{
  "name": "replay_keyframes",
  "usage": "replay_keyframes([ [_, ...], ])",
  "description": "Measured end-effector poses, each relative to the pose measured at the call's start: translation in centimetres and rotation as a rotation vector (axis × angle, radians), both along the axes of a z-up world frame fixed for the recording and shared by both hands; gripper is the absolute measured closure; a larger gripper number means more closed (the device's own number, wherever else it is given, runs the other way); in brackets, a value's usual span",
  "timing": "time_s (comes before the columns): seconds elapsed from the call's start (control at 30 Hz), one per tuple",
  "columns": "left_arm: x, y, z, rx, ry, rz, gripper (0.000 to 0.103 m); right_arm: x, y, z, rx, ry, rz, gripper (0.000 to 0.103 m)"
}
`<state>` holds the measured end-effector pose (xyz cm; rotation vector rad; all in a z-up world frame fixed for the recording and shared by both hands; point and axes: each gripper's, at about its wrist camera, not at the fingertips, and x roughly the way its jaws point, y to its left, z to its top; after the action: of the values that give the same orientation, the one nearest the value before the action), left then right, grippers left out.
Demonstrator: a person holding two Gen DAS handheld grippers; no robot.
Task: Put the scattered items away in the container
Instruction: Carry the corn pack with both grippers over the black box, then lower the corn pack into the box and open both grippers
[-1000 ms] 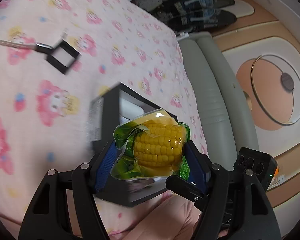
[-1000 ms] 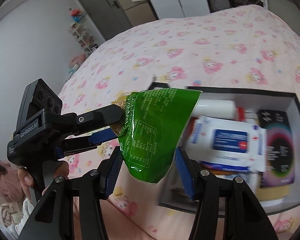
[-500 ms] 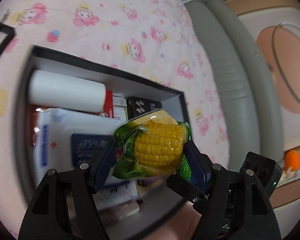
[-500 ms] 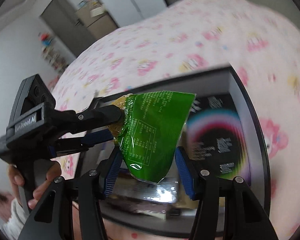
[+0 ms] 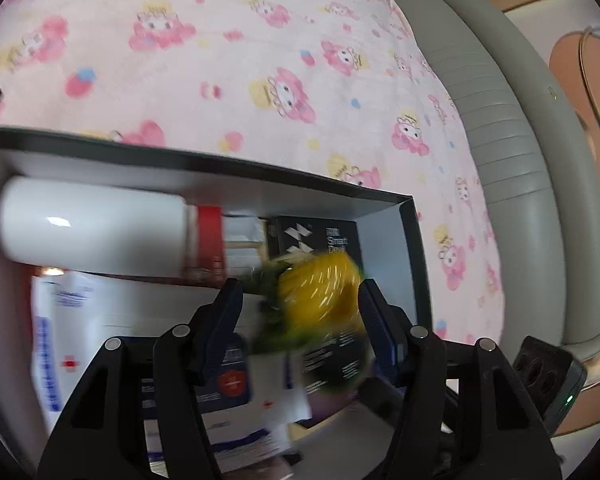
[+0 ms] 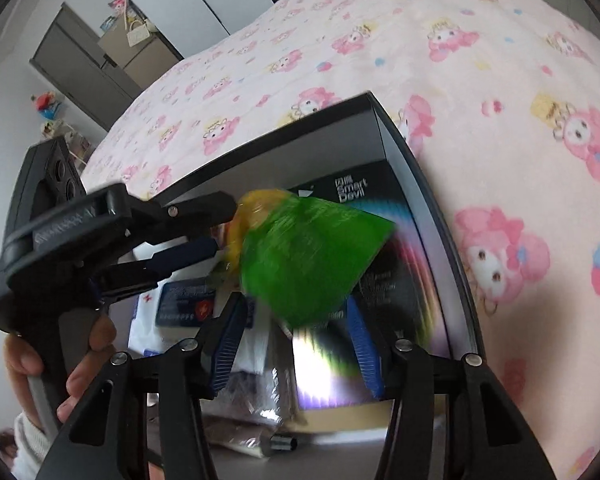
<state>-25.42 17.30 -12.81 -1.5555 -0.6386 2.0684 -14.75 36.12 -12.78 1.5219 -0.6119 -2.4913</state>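
A: Left gripper (image 5: 302, 312) spread wide over the box (image 5: 204, 168). Corn pack (image 5: 320, 292) smeared with blur between the fingers, with a gap at its left side. Let go, by the look of it. Right gripper (image 6: 296, 340) open too, holding nothing.

B: Where exactly?

A: Lower middle of the left view, over the box's right end, above the black carton (image 5: 328, 236), right of the white bottle (image 5: 88, 226).

B: Then hold both grippers above the rim, let the pack fall straight, and lift away without snagging the film.

A: Anything shown in only one view?

B: Left view: the bottle whole, corn's yellow face. Right view: the pack's green back, plus the hand (image 6: 40, 360) on the handle, lower left.
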Motion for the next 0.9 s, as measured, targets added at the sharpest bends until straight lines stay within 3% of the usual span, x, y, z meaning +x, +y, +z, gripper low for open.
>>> replay_keyframes([
  [0.13, 0.6, 0.0, 1.4, -0.028, 0.032, -0.050, 0.042, 1.1, 1.4, 0.8, -0.054, 0.035, -0.049, 0.057],
  [0.23, 1.5, 1.4, 1.8, -0.104, 0.045, -0.120, 0.042, 1.9, 2.2, 2.3, -0.017, 0.125, -0.112, 0.057],
  [0.37, 1.6, 3.4, 1.0, -0.198, 0.051, -0.175, 0.046, 1.0, 2.4, 0.6, -0.030, 0.047, -0.113, 0.056],
  [0.47, 0.7, 4.5, 0.0, -0.251, 0.047, -0.187, 0.049, 1.1, 2.5, 0.9, 0.019, 0.065, -0.144, 0.058],
  [0.57, -0.4, 5.4, -0.8, -0.309, 0.048, -0.187, 0.058, 1.3, 3.0, 1.3, 0.017, 0.102, -0.175, 0.058],
  [0.73, -1.2, 4.6, -0.1, -0.330, 0.078, -0.103, 0.060, 0.7, 2.7, 2.2, 0.045, 0.175, -0.190, 0.058],
  [0.9, -0.3, 3.1, 1.3, -0.260, 0.111, -0.073, 0.060, -1.6, 2.7, 3.5, 0.030, 0.215, -0.181, 0.058],
])
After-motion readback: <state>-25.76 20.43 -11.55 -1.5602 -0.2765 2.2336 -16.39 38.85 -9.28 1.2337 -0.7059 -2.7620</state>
